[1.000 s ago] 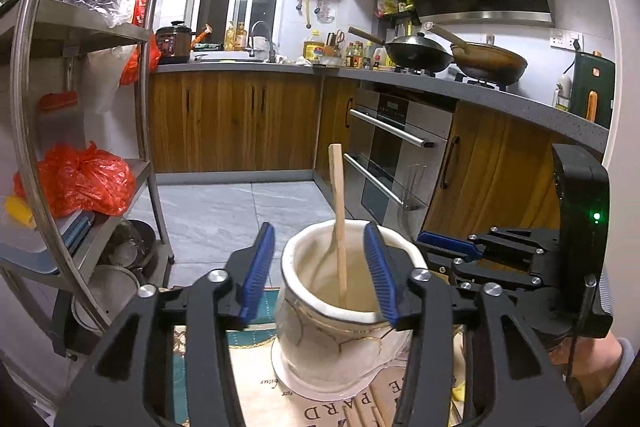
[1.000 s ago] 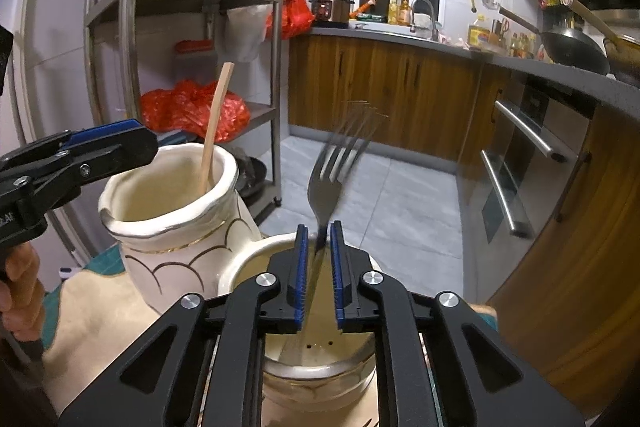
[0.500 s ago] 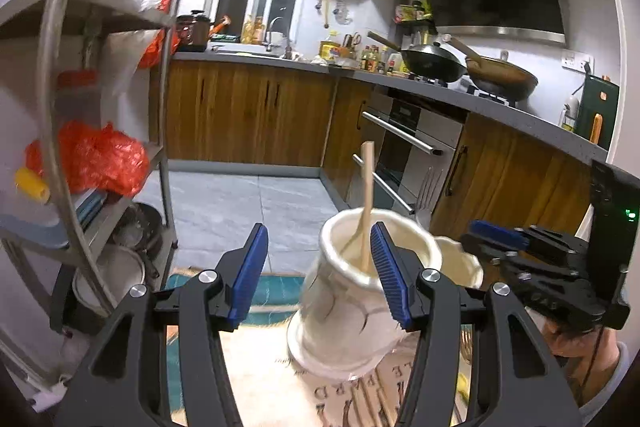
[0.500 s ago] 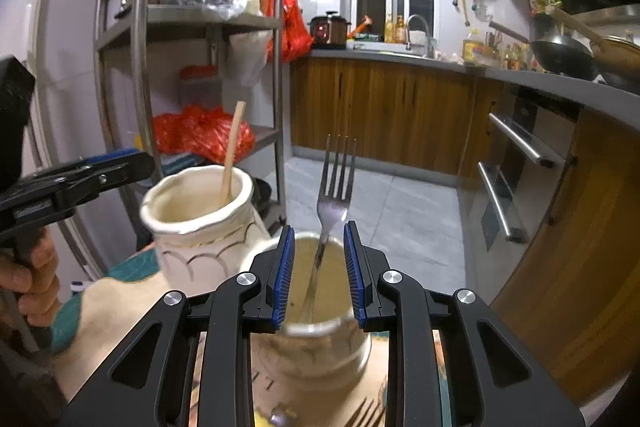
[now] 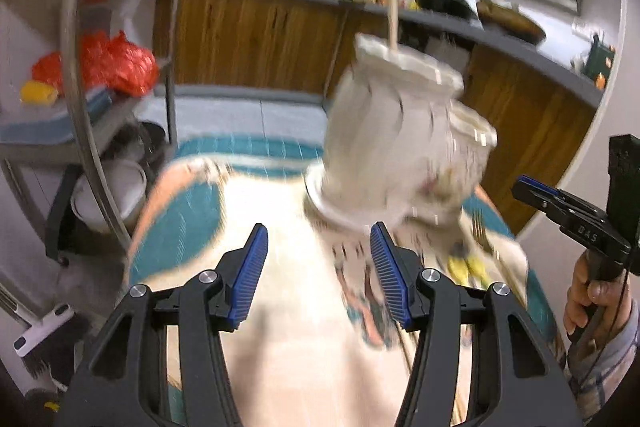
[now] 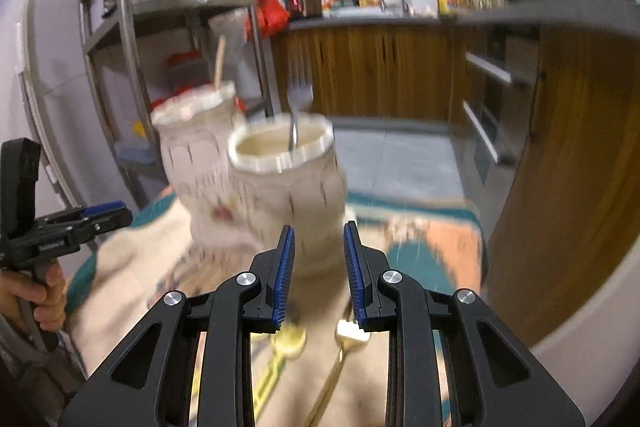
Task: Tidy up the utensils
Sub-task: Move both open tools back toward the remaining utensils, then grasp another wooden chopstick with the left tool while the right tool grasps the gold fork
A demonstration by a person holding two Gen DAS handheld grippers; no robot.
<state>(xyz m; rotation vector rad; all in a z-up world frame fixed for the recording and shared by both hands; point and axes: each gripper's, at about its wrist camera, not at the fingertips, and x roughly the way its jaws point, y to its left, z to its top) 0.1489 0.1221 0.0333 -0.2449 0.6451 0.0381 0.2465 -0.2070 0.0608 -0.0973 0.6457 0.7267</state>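
Two cream ceramic jars stand side by side on a patterned cloth. The taller jar point(image 5: 388, 131) point(image 6: 196, 155) holds a wooden stick point(image 5: 393, 23). The nearer jar point(image 6: 288, 179) point(image 5: 468, 147) holds a silver fork point(image 6: 298, 107), tines up. My left gripper point(image 5: 316, 275) is open and empty, low in front of the tall jar. My right gripper point(image 6: 318, 267) is open and empty, in front of the fork jar. A gold spoon point(image 6: 288, 341) and a gold utensil point(image 6: 348, 337) lie on the cloth under the right gripper. Both views are motion-blurred.
A metal shelf rack point(image 5: 80, 67) point(image 6: 128, 7) with red bags stands to the left. Wooden cabinets and an oven point(image 6: 492, 107) line the back and right. More utensils, one a fork point(image 5: 478, 231), lie on the cloth at the right. The table edge point(image 6: 560, 331) curves at the right.
The right gripper let go of the fork, which now stands in the jar, and opened wider. Both grippers pulled back and down from the jars.
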